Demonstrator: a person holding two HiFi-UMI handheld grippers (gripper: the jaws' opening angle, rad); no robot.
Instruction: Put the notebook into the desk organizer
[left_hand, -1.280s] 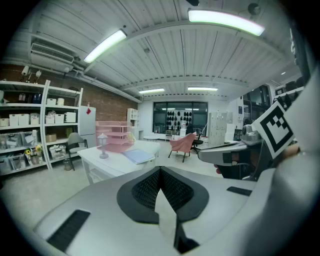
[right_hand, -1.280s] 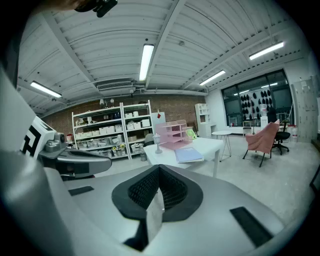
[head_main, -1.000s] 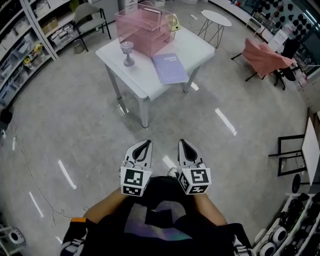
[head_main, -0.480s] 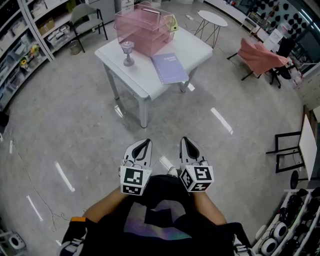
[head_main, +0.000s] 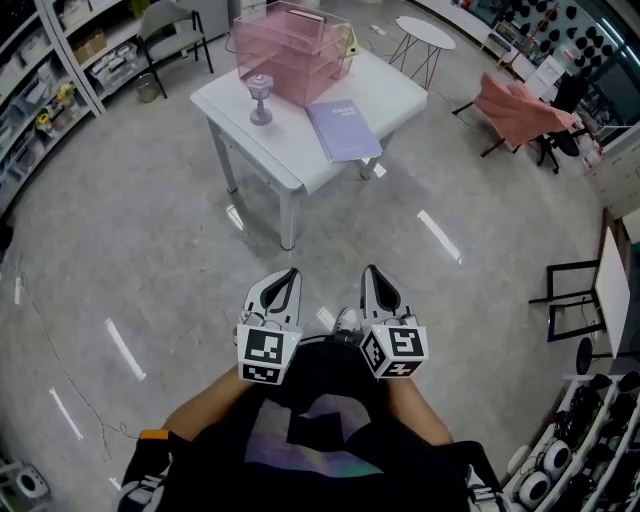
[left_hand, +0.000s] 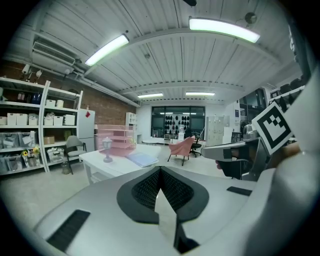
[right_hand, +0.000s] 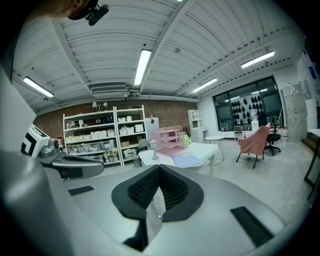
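You're well short of the table, both grippers empty.

Your left gripper (head_main: 285, 276) has its jaws pressed together with nothing between them. Ahead, on the white table (head_main: 392, 92), the pink desk organizer (head_main: 293, 42) stands toward the far side. The purple notebook (head_main: 345, 128) lies flat just in front of it, near the table's front edge. Your right gripper (head_main: 372, 272) is likewise closed and carries nothing. Walk up square to the notebook first, then part the jaws before you reach, so you can pinch its near edge cleanly.
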